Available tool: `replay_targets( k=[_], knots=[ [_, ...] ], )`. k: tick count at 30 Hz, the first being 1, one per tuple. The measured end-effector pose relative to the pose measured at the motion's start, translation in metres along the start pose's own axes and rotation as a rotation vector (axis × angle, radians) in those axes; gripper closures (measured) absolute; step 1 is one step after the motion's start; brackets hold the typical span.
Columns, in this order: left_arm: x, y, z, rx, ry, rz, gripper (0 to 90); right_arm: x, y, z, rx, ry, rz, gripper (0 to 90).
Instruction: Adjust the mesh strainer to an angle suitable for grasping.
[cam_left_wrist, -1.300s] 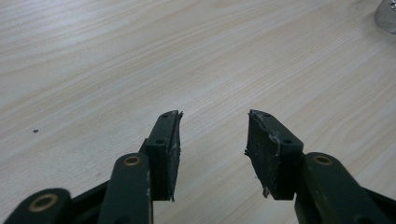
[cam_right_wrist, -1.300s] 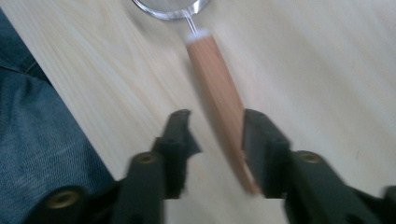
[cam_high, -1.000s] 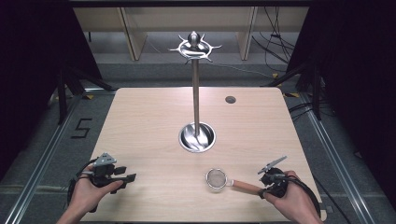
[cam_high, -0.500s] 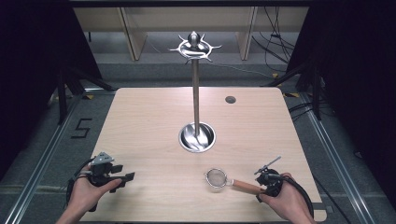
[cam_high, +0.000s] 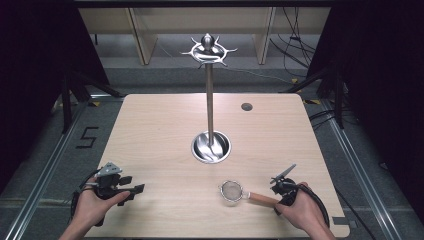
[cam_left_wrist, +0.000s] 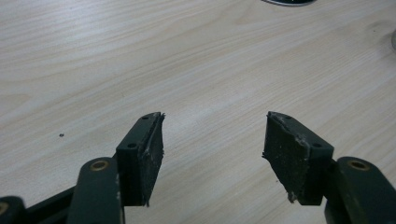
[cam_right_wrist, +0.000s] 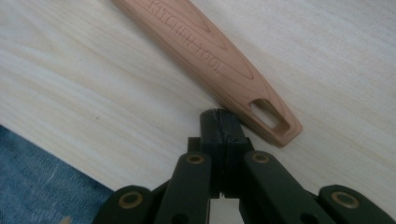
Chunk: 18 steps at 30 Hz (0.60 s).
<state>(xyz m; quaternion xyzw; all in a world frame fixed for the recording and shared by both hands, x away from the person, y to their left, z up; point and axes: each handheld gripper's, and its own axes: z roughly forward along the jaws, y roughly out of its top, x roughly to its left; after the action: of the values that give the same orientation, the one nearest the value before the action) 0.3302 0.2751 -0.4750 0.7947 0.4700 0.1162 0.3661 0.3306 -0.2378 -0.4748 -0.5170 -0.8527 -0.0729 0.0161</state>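
Small strainer (cam_high: 233, 192) lies flat near the table's (cam_high: 150, 130) front edge, right of centre. Round steel rim, fine grey mesh bowl, nothing visible in it. Handle (cam_right_wrist: 219, 65) is pale reddish wood with visible grain, tapered, "KITCHEN TOOL" engraved along it, a slotted hanging hole at the end; it points toward the front right corner.

Right gripper (cam_right_wrist: 219, 122): black jaws pressed together, nothing between them, tips just beside the handle's slotted end; contact cannot be told.

Left gripper (cam_left_wrist: 212, 140): jaws spread wide over bare wood near the front left corner, pads worn and ragged at the edges, gripping nothing.

Mid-table: shiny steel stand (cam_high: 210, 100), thin upright pole, round dished base, ring of hooks on top.

Table surface light wood laminate, smooth.
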Motion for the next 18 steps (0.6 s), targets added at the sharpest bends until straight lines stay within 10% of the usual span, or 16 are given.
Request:
replay_targets(
  k=[18],
  knots=[
    [0.0,0.0,0.0,0.011,0.009,0.006,36.8,-0.022,0.057,-0.003,0.001,-0.112,0.089,90.0]
  ],
)
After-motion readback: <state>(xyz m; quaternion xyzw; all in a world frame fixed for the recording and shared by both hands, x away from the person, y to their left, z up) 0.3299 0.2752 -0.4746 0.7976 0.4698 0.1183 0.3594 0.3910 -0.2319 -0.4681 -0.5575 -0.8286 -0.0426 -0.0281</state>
